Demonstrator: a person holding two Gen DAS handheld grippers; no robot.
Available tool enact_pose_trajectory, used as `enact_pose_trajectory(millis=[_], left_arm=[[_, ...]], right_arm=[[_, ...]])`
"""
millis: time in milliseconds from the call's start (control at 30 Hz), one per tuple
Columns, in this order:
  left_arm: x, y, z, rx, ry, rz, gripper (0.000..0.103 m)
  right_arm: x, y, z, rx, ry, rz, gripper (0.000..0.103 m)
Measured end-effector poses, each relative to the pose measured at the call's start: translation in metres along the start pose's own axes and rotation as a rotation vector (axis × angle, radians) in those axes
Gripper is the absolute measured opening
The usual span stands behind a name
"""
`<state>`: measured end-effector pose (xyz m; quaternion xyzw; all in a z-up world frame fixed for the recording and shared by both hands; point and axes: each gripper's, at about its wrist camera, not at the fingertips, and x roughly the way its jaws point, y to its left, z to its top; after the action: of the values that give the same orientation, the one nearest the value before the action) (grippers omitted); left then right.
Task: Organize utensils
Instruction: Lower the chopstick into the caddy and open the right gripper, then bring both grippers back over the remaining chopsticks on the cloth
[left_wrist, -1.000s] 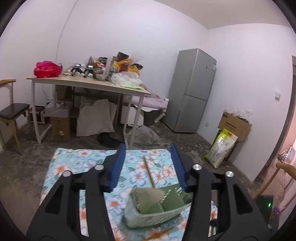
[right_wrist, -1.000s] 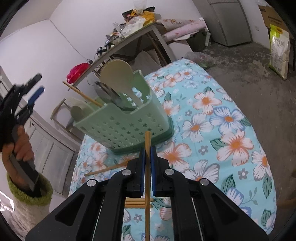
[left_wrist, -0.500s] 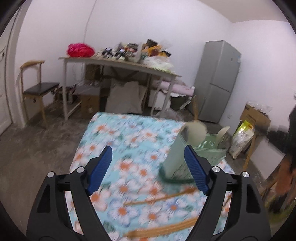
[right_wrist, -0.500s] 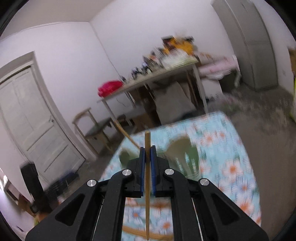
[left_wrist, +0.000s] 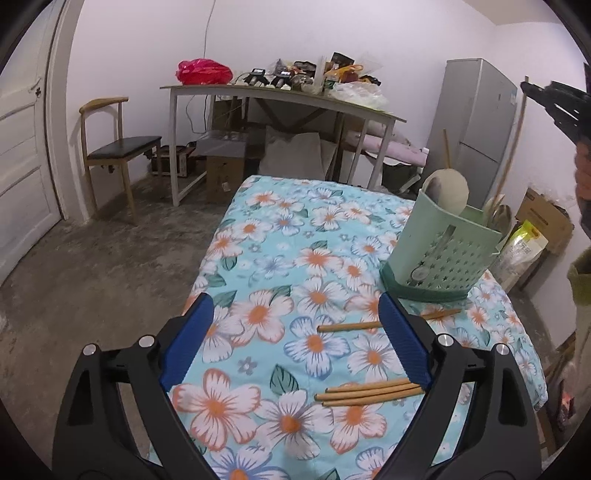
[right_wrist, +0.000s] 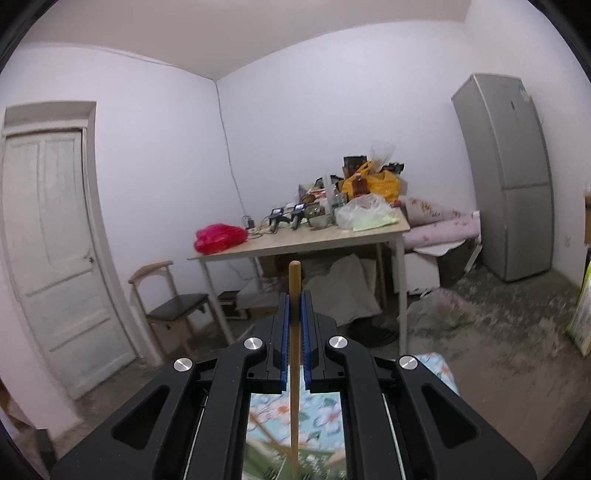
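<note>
A: What does the left wrist view give you?

B: The left gripper (left_wrist: 295, 325) above the floral-cloth counter (left_wrist: 258, 236), its fingers (left_wrist: 192, 332) spread wide, just been opening, gripping nothing. A single chopstick (left_wrist: 351, 326) lies on the cloth between them, and three bundled chopsticks (left_wrist: 369, 393) rest at 5 o'clock. The green utensil basket (left_wrist: 443, 254) stands at 3 o'clock, holding a ladle and other utensils.

A: And the right wrist view?

B: Mostly the room: door, fridge, cluttered table. The right gripper (right_wrist: 294, 306) has its fingers pressed together on an upright chopstick (right_wrist: 294, 350). The basket is only a green blur at 6 o'clock. In the left view that gripper sits at the 2 o'clock edge.
</note>
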<state>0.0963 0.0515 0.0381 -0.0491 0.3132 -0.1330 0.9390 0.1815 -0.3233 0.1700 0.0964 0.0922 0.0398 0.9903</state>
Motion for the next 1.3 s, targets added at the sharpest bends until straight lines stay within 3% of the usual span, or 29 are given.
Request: enact_pose_trajectory(millis=[167,367,467,500,700,867,1000,1133,1300], left_arm=[[0.011,-0.006,-0.010,-0.018,0.058,-0.040,0.088],[0.022,-0.024,-0.023,0.038,0.108,-0.068,0.089],[0.025,-0.027,-0.025,0.048,0.118,-0.069,0.089],[0.026,-0.027,-0.025,0.046,0.119,-0.069,0.090],[0.031,-0.027,-0.024,0.031,0.130,-0.079,0.090],[0.037,-0.028,-0.027,0.038,0.150,-0.076,0.091],[0.044,-0.029,-0.031,0.032,0.179,-0.092,0.091],[0.047,-0.032,-0.035,0.051,0.195,-0.102,0.091],[0.053,-0.031,-0.038,0.054,0.217,-0.106,0.091]], right_arm=[[0.031,0.003,-0.024,-0.062,0.011,-0.046,0.006],[0.054,0.003,-0.063,-0.105,0.137,-0.057,0.009],[0.039,-0.003,-0.058,-0.093,0.109,-0.060,0.035],[0.035,-0.004,-0.056,-0.090,0.093,-0.059,0.038],[-0.012,-0.013,-0.042,-0.061,0.001,-0.049,0.047],[-0.047,-0.021,-0.053,0.001,0.007,0.000,0.051],[-0.064,-0.024,-0.080,0.031,0.083,0.002,0.053],[-0.070,-0.027,-0.118,0.074,0.192,0.002,0.062],[-0.053,-0.027,-0.192,0.163,0.442,-0.007,0.073]])
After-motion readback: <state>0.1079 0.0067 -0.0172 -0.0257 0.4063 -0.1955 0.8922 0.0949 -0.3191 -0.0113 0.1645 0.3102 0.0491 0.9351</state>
